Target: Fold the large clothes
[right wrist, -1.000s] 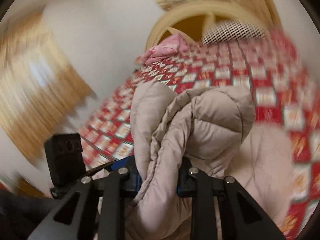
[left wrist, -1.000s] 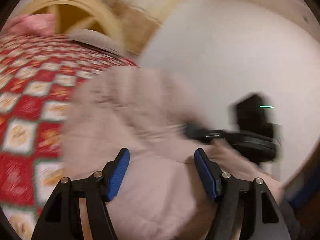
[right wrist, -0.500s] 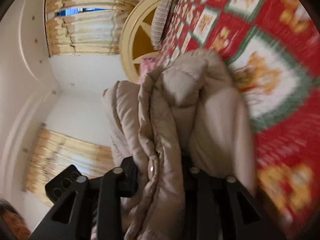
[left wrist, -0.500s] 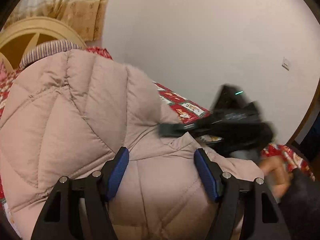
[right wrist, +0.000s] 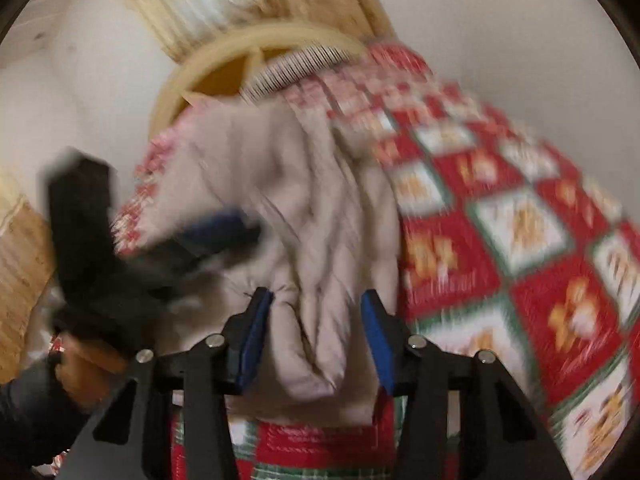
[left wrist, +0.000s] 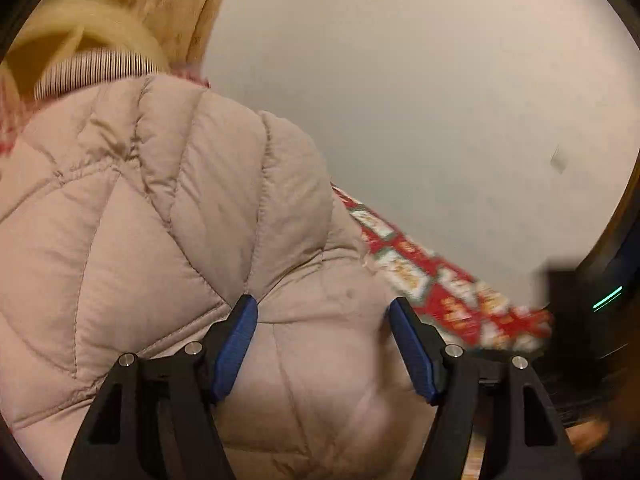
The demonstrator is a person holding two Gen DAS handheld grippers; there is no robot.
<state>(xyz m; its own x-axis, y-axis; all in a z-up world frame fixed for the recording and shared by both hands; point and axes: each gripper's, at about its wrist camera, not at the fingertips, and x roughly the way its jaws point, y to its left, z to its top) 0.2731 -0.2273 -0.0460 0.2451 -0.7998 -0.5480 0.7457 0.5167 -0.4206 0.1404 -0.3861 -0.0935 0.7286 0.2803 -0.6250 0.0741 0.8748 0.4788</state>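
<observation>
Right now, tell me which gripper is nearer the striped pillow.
Left. The left gripper reaches farther up the jacket toward the striped pillow; the right gripper sits at the jacket's near end.

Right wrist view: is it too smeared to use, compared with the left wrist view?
Right wrist view: heavy motion blur smears the red patterned bedspread and beige puffer jacket; only the right hand-held gripper stays crisp. Left wrist view: jacket quilting sharp, edges streaked, warm indoor light, strong fisheye curvature in both.
</observation>
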